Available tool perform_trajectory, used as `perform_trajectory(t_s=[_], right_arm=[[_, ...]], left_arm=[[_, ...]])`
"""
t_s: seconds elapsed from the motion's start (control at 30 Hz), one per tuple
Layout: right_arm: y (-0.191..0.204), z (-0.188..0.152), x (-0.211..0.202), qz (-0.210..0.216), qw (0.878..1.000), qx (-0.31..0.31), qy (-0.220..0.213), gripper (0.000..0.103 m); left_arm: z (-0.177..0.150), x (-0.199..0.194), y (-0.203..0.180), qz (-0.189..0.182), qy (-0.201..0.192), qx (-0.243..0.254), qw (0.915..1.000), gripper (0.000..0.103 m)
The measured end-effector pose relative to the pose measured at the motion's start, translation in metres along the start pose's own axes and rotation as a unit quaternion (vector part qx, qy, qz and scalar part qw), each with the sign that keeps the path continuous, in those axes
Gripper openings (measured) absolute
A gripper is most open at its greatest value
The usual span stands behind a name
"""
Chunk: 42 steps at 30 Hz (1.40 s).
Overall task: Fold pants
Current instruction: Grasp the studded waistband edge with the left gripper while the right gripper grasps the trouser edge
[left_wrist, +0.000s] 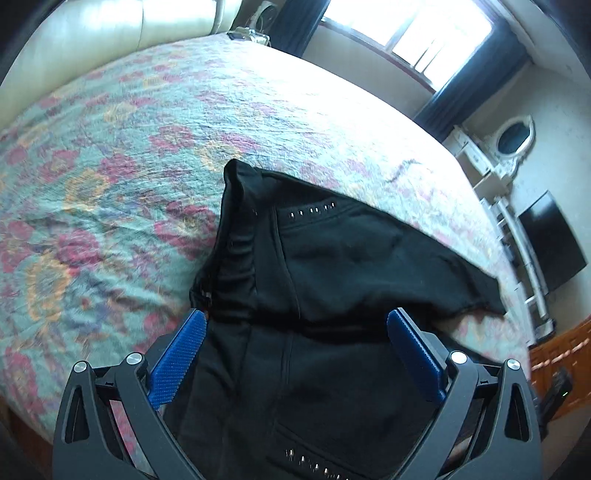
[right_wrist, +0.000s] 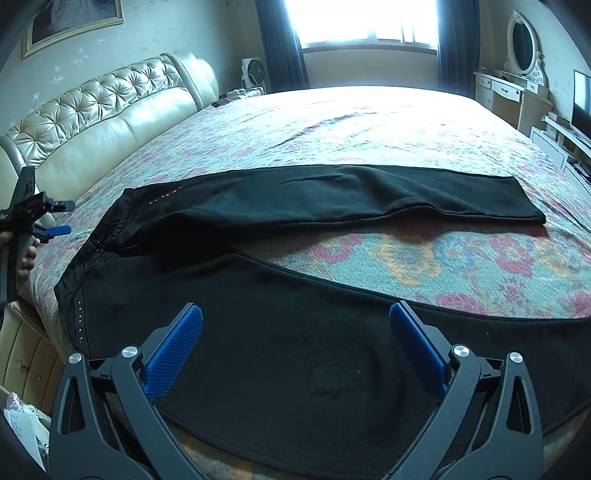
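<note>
Black pants [right_wrist: 295,354] lie spread on the flowered bedspread [right_wrist: 461,266], waistband at the left, the two legs apart in a V. The far leg [right_wrist: 369,195] runs to the right. My right gripper [right_wrist: 295,332] is open, its blue pads just above the near leg. My left gripper [left_wrist: 295,332] is open over the waist end of the pants [left_wrist: 314,258], with silver studs [left_wrist: 312,211] showing. In the right wrist view the left gripper [right_wrist: 55,229] is at the far left edge of the bed, held by a hand.
A cream tufted headboard [right_wrist: 92,122] stands at the left. A bright window [right_wrist: 362,22] with dark curtains is behind the bed. A white dresser with an oval mirror [right_wrist: 522,40] and a TV [right_wrist: 581,103] stand at the right. A fan [right_wrist: 255,72] sits beside the headboard.
</note>
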State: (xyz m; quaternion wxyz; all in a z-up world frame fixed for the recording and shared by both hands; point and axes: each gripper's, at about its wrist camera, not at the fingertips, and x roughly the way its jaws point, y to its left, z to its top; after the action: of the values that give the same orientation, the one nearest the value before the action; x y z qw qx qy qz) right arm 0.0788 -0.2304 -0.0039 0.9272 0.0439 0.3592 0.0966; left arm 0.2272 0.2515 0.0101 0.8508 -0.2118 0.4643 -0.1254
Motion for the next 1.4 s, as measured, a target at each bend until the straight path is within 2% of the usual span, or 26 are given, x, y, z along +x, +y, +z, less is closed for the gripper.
perform_trajectory(t_s=[0.07,0.13,0.3,0.43,0.57,0.6,0.63,0.67,0.7,0.77,0.83,0.93,1.0,1.17,1.3,1.37,1.4], right_arm=[[0.006,0.012,0.015,0.008,1.0,-0.013,0.005,0.101],[0.012,0.024,0.029,0.015,0.999,-0.028,0.01,0.101],[0.018,0.041,0.054,0.023,0.998,-0.055,0.019,0.101],[0.02,0.048,0.076,0.031,0.996,-0.076,0.034,0.101],[0.014,0.06,0.097,0.059,0.994,-0.084,0.046,0.101],[0.01,0.065,0.101,0.068,0.993,-0.087,0.046,0.101],[0.007,0.073,0.106,0.075,0.992,-0.091,0.045,0.101],[0.002,0.081,0.111,0.08,0.991,-0.096,0.041,0.101],[-0.002,0.091,0.117,0.083,0.99,-0.103,0.038,0.101],[-0.01,0.116,0.133,0.087,0.988,-0.123,0.036,0.101],[-0.017,0.142,0.154,0.081,0.985,-0.15,0.042,0.101],[-0.027,0.177,0.197,0.061,0.976,-0.197,0.074,0.101],[-0.034,0.194,0.227,0.07,0.97,-0.208,0.11,0.101],[-0.032,0.209,0.278,0.08,0.948,-0.264,0.162,0.101],[-0.035,0.201,0.308,0.075,0.928,-0.29,0.222,0.101],[-0.043,0.201,0.312,0.099,0.932,-0.252,0.241,0.088],[-0.045,0.203,0.31,0.104,0.934,-0.246,0.239,0.069]], left_arm=[[0.031,0.019,0.027,-0.024,0.005,-0.042,0.9988,0.098],[0.056,0.04,0.045,-0.015,0.016,-0.057,0.9981,0.098],[0.09,0.094,0.053,0.041,0.051,-0.018,0.9977,0.098],[0.103,0.119,0.046,-0.003,0.06,-0.012,0.9981,0.098],[0.107,0.138,0.036,0.008,0.074,0.019,0.9971,0.097],[0.107,0.141,0.033,0.012,0.078,0.026,0.9966,0.067],[0.107,0.147,0.034,0.023,0.087,0.03,0.9955,0.032],[0.108,0.155,0.038,0.036,0.099,0.026,0.9941,0.011],[0.107,0.159,0.037,0.038,0.105,0.028,0.9934,0.01],[0.104,0.162,0.023,0.066,0.104,0.079,0.9892,0.009],[0.102,0.164,0.016,0.087,0.103,0.108,0.9849,0.009],[0.105,0.167,0.017,0.093,0.108,0.116,0.9829,0.009],[0.106,0.169,0.018,0.096,0.114,0.116,0.982,0.009],[0.107,0.176,0.01,0.115,0.123,0.128,0.9773,0.009],[0.107,0.178,0.011,0.115,0.123,0.131,0.9769,0.009],[0.108,0.178,0.013,0.112,0.125,0.126,0.9777,0.01],[0.109,0.178,0.013,0.111,0.127,0.125,0.9777,0.01]])
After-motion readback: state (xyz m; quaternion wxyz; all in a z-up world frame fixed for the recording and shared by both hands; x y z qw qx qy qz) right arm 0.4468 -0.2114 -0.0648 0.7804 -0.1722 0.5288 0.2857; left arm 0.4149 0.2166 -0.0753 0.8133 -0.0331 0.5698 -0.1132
